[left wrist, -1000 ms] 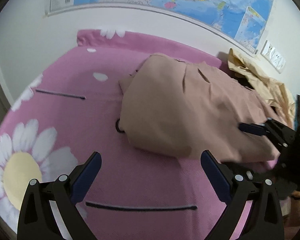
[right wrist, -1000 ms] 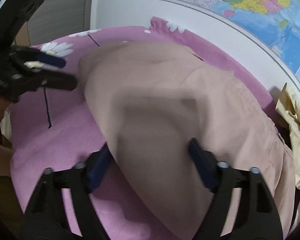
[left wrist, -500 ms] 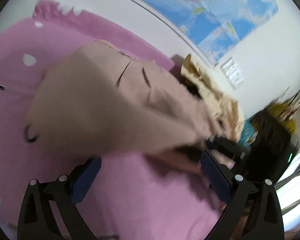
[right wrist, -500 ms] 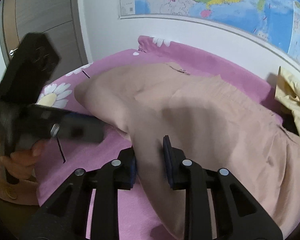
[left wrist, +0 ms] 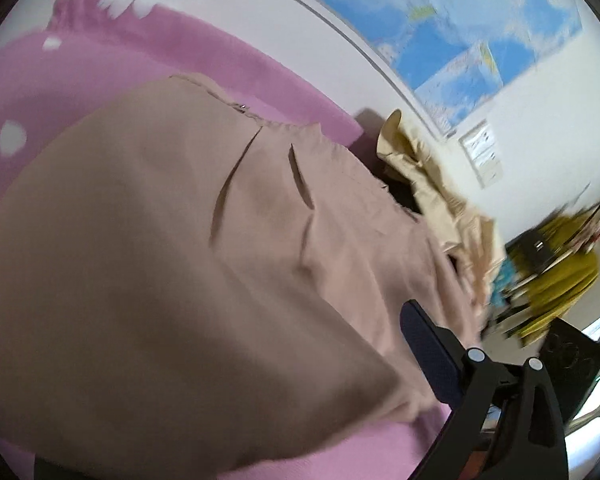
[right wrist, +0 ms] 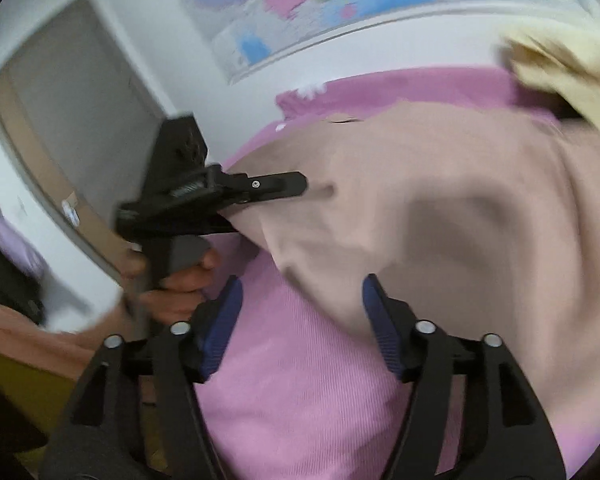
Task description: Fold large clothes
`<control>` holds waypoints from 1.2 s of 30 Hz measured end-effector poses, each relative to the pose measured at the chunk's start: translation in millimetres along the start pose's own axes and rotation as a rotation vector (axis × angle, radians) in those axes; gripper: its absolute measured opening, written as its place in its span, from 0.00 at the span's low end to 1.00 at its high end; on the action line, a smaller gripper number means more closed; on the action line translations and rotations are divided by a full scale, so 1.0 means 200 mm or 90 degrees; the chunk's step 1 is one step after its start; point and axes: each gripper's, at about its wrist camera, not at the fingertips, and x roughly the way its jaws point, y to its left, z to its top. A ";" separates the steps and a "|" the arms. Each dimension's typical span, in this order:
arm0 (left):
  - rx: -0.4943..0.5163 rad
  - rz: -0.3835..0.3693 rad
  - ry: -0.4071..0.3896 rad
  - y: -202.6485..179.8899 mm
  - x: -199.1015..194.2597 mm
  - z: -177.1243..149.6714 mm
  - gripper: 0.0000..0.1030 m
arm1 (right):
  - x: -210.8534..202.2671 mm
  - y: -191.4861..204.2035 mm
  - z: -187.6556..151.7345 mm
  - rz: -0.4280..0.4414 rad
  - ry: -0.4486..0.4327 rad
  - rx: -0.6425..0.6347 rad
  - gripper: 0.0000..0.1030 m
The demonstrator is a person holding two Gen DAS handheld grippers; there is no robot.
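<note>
Right wrist view: right hand-held gripper (right wrist: 302, 322) is opening, nothing between its pads, having just let go of the beige garment (right wrist: 440, 216) on the pink bed (right wrist: 300, 400). Left hand-held gripper (right wrist: 268, 196) now pinches the garment's edge, taking over the fold.

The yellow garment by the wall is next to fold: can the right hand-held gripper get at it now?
Probably yes: the right hand-held gripper is opening and holds nothing, and only the low beige garment lies before the yellow garment.
</note>
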 end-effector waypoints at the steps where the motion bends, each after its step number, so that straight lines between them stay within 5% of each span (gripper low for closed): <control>1: 0.008 0.012 -0.002 -0.01 0.01 0.00 0.88 | -0.07 -0.06 -0.04 0.012 -0.011 0.038 0.64; 5: 0.014 0.038 -0.010 0.01 0.02 0.01 0.75 | -0.36 -0.31 -0.27 0.007 -0.060 0.214 0.71; 11: 0.019 0.071 -0.011 0.03 0.02 0.01 0.65 | -0.51 -0.51 -0.46 -0.065 -0.112 0.382 0.66; 20: 0.032 0.073 -0.013 0.02 0.01 0.00 0.64 | -0.37 -0.47 -0.33 -0.210 -0.156 0.348 0.71; 24: 0.038 0.071 -0.013 0.03 0.01 -0.01 0.65 | -0.29 -0.48 -0.28 -0.246 -0.189 0.323 0.82; 36: 0.072 0.074 0.005 0.00 0.05 0.03 0.81 | -0.19 -0.66 -0.08 -0.133 -0.235 0.339 0.81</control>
